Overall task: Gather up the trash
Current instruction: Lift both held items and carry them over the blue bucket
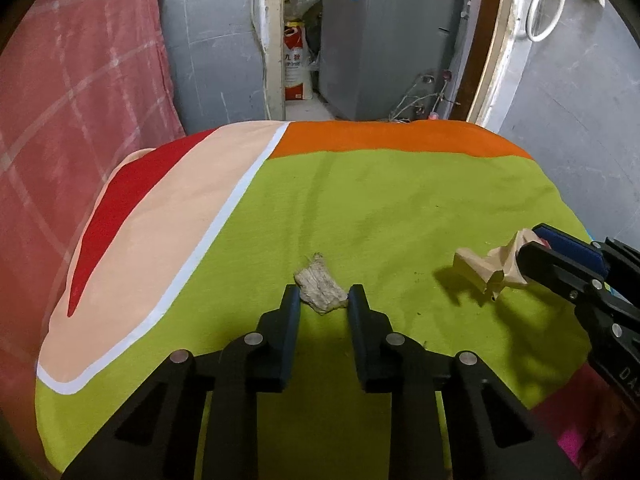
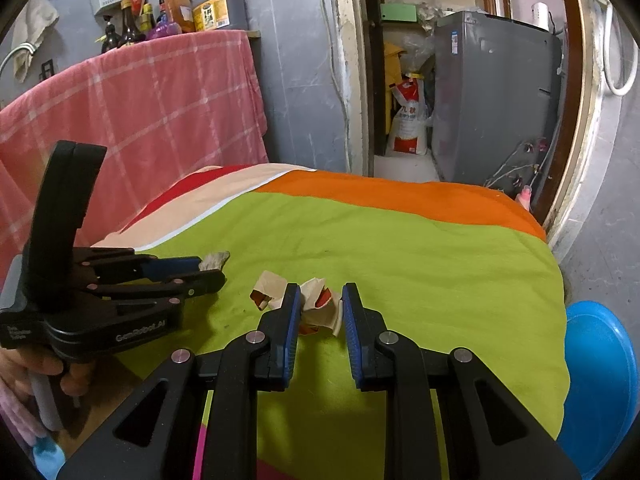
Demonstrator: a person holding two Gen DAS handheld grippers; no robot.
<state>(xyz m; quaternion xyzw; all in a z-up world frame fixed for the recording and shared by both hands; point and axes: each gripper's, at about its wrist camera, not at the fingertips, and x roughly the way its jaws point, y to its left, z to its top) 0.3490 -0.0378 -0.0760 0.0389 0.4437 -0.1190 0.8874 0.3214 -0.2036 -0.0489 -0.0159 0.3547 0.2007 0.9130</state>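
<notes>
Covering the bed [image 1: 400, 208] from edge to edge: a green, orange, peach and red sheet, with a pink checked cloth [image 1: 80, 100] draped along the left edge. Beyond the far edge, an open doorway with a grey washing machine [image 1: 384, 40] and a white and red sack [image 1: 297, 68]. On a shelf above the checked cloth, bottles and a large dark jug [image 2: 218, 4]. Just off the bed's right edge, a blue plastic stool [image 2: 600, 380]. Nothing lying between either tool and its scrap.

Left gripper [image 1: 324, 300] low over the near middle of the green area, fingers [image 1: 290, 312] spread, a grey frayed scrap [image 1: 320, 286] lying on the sheet just ahead of the tips and partly between them; contact cannot be told.

Right gripper [image 2: 318, 304] toward the near right part of the bed, blue-padded fingers [image 2: 290, 320] set around a crumpled tan wrapper [image 2: 320, 308] with red print; pads close against it on both sides, the wrapper's far end sticking out past the tips toward the left.
</notes>
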